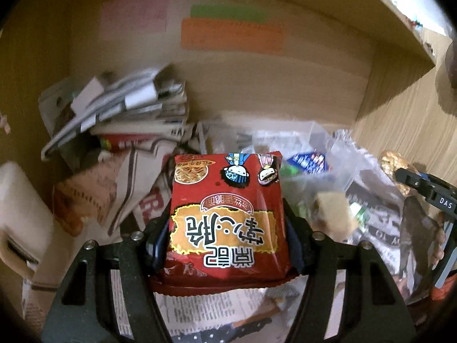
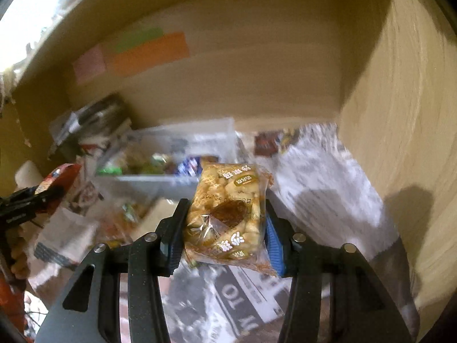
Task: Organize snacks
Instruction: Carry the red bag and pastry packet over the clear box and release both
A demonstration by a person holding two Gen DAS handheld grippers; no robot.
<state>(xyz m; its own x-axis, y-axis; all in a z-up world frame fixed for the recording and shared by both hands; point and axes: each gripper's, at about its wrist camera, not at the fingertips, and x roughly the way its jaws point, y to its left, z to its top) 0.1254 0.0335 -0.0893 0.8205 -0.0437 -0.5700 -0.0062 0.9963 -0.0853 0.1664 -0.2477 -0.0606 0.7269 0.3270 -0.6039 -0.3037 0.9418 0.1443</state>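
Observation:
My left gripper (image 1: 227, 228) is shut on a red instant-noodle packet (image 1: 227, 217) with cartoon faces and holds it above the shelf floor. My right gripper (image 2: 224, 223) is shut on a clear bag of golden puffed snack (image 2: 228, 214). The right gripper and its golden bag show at the right edge of the left wrist view (image 1: 400, 174). The left gripper with the red packet shows at the left edge of the right wrist view (image 2: 54, 183). A clear plastic bin (image 2: 171, 154) with several wrapped snacks stands behind both, also in the left wrist view (image 1: 308, 157).
I am inside a wooden cabinet with a side wall (image 2: 400, 114) on the right. Newspaper (image 2: 314, 177) lines the floor. A pile of folded papers (image 1: 128, 105) and paper bags (image 1: 114, 188) fills the back left. Coloured sticky notes (image 1: 231, 34) are on the back wall.

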